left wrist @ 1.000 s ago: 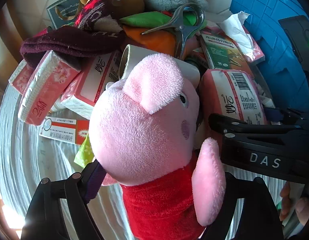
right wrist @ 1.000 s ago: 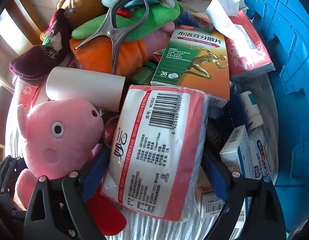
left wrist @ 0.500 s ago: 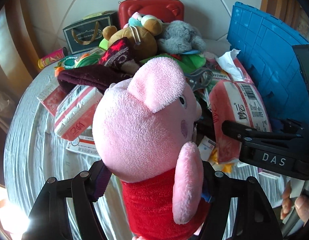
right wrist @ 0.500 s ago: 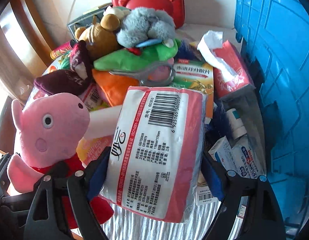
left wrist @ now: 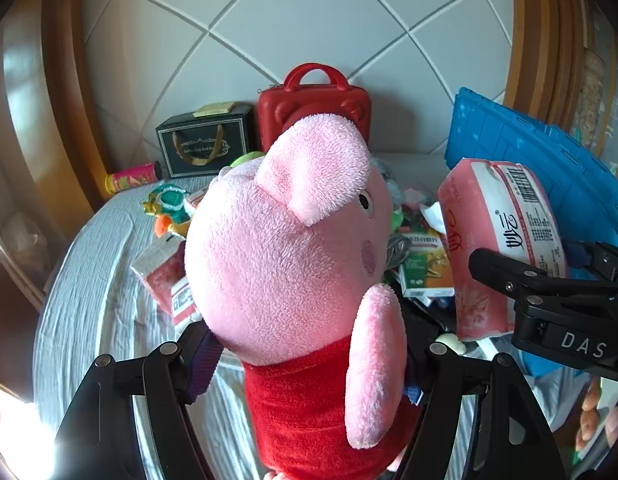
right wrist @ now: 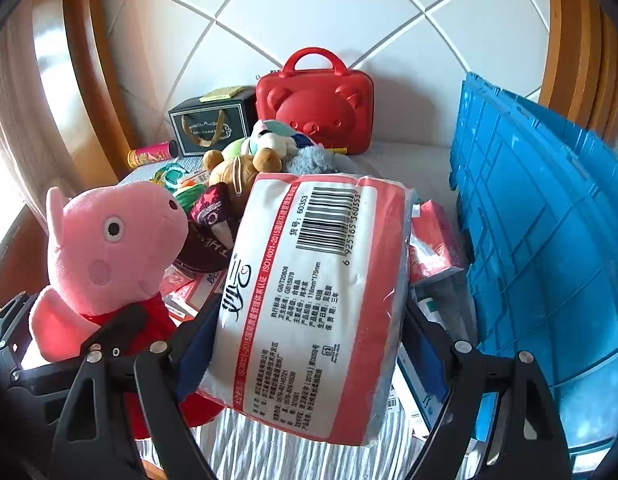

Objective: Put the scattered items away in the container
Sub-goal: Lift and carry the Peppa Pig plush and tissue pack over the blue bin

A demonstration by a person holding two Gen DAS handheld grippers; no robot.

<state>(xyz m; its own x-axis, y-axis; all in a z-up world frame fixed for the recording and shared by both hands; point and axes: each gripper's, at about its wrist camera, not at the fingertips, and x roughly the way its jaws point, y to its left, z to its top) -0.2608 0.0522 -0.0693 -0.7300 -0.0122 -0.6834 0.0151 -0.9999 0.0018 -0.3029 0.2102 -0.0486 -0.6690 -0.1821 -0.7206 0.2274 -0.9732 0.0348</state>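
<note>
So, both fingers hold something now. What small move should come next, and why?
Probably carry both loads sideways toward the blue crate. The left gripper is shut on the pink pig plush, the right gripper on the tissue pack, and both hang above the clutter. The crate stands to the right.

Pink pig plush (left wrist: 281,248) (red dress), pink-and-white tissue pack (right wrist: 309,300), blue crate (right wrist: 549,240).

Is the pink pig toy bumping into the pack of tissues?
Apart. In the right wrist view, the pig toy sits left of the tissue pack, with a dark red cloth showing between them.
</note>
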